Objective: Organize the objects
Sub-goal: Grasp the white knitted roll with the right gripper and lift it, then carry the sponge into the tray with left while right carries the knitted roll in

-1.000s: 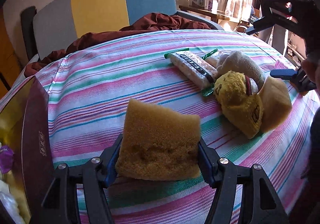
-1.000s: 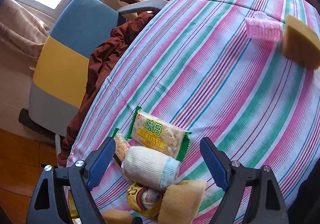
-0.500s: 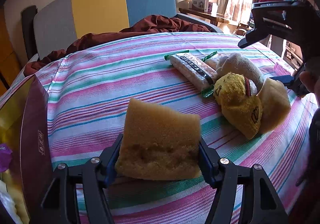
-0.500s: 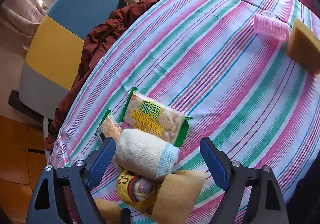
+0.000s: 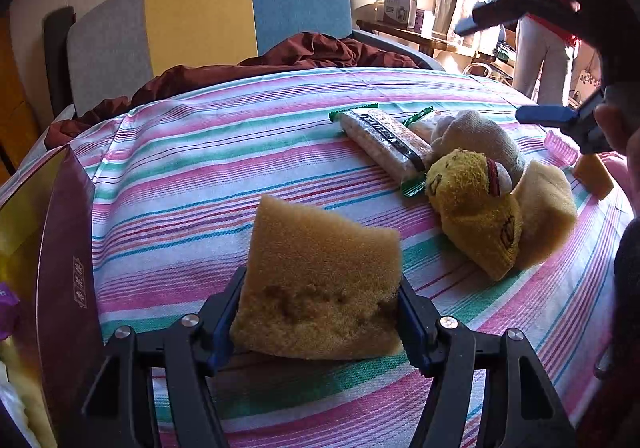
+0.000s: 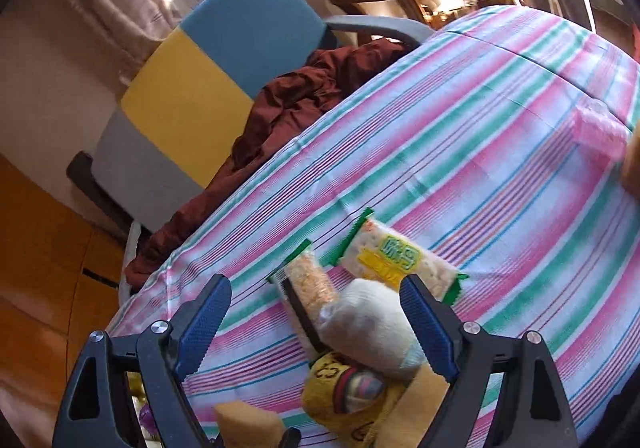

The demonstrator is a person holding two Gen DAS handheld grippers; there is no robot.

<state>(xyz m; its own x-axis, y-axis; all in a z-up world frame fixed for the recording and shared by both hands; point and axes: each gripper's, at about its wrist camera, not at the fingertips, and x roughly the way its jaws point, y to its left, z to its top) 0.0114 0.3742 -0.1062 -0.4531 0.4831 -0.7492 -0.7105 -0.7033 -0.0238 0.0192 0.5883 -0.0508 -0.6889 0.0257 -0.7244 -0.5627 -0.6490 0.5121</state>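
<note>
My left gripper (image 5: 320, 312) is shut on a yellow sponge (image 5: 320, 272), held just above the striped tablecloth (image 5: 200, 168). A pile lies to the right: two snack packets (image 5: 384, 136), a white sock (image 5: 480, 136), a yellow sock (image 5: 476, 212) and a second sponge (image 5: 552, 204). My right gripper (image 6: 316, 300) hangs open above this pile, nothing between its fingers. Below it I see the labelled packet (image 6: 400, 256), the thin packet (image 6: 308, 284), the white sock (image 6: 368, 328) and the yellow sock (image 6: 344, 384). The right gripper (image 5: 490, 72) also shows at the upper right of the left wrist view.
A maroon box (image 5: 68, 268) with a gold inside stands open at the left edge. A pink hair roller (image 5: 560, 142) and an orange sponge (image 5: 592, 172) lie at the far right. Behind the table is a chair (image 5: 240, 16) with maroon cloth (image 5: 312, 52). A person (image 5: 540, 48) stands at the back.
The right gripper has risen a little and rolled, so its view has swung round; it stays open over the pile. The left gripper keeps still with the sponge.
</note>
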